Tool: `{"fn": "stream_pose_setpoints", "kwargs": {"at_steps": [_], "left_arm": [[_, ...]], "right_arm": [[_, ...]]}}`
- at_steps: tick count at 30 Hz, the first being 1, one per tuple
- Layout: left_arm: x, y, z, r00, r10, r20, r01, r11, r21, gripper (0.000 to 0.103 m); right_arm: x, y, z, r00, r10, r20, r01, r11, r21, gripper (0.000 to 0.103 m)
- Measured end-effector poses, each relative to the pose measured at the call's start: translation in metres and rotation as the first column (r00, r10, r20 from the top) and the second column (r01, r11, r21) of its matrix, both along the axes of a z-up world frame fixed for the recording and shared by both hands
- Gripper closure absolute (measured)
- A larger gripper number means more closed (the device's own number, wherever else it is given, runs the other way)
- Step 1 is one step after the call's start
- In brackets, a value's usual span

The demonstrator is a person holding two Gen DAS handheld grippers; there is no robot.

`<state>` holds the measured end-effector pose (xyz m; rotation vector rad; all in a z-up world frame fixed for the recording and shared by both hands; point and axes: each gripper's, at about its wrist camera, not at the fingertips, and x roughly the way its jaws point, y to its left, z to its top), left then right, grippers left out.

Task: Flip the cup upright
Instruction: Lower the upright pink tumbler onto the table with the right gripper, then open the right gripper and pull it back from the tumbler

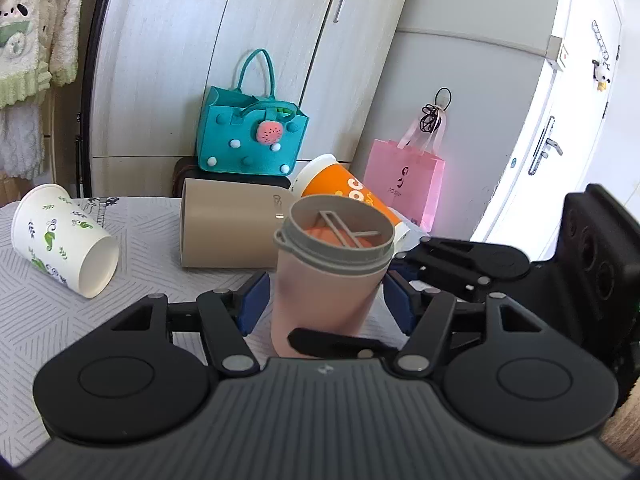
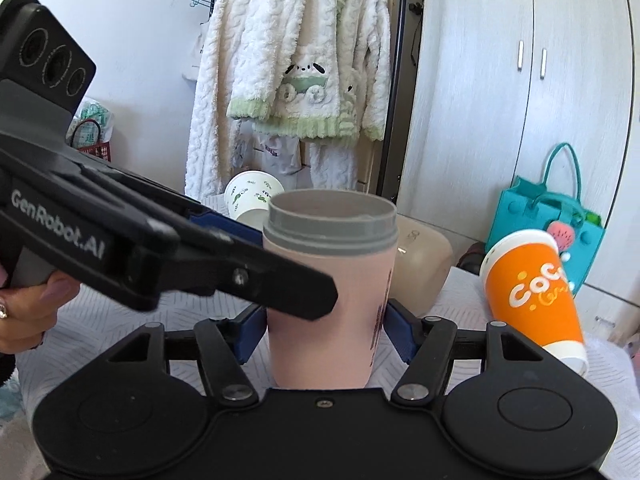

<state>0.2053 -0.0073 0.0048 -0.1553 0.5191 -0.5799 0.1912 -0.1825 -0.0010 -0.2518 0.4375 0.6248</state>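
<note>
A pink cup with a grey rim (image 1: 324, 280) stands upright on the table, mouth up. It also shows in the right wrist view (image 2: 328, 288). My left gripper (image 1: 324, 300) has its blue pads on both sides of the cup, a small gap showing at each side. My right gripper (image 2: 326, 328) also flanks the cup, its pads close against the cup's sides. The right gripper's body (image 1: 480, 264) shows to the right of the cup in the left wrist view, and the left gripper's body (image 2: 160, 248) crosses in front of the cup in the right wrist view.
A white leaf-print paper cup (image 1: 64, 240) lies on its side at the left. A beige cup (image 1: 232, 228) and an orange cup (image 1: 352, 196) lie behind. A teal bag (image 1: 252, 136) and pink bag (image 1: 404, 176) stand at the back. The table carries a grey patterned cloth (image 1: 60, 320).
</note>
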Motion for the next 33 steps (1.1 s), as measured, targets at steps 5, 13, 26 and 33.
{"fn": "stream_pose_setpoints", "kwargs": {"at_steps": [5,13,26,33], "left_arm": [[-0.012,0.000,0.002,1.000,0.025,0.011,-0.025,1.000,0.013,0.037],[-0.032,0.004,0.010,0.998,0.049,0.037,-0.050,0.999,0.021,0.034],[-0.082,0.018,0.030,0.982,0.164,0.091,-0.169,0.984,0.057,0.025],[-0.130,0.024,0.036,0.963,0.219,0.156,-0.233,0.969,0.081,0.018]], "right_arm": [[-0.008,-0.005,0.005,0.999,-0.043,-0.005,0.043,0.999,0.007,0.029],[-0.022,-0.011,0.009,0.997,-0.078,0.002,0.078,0.997,0.006,0.028],[-0.075,-0.016,0.028,0.990,-0.136,0.035,0.135,0.991,0.015,0.028],[-0.123,-0.020,0.036,0.973,-0.206,0.101,0.200,0.977,0.071,0.028]]}}
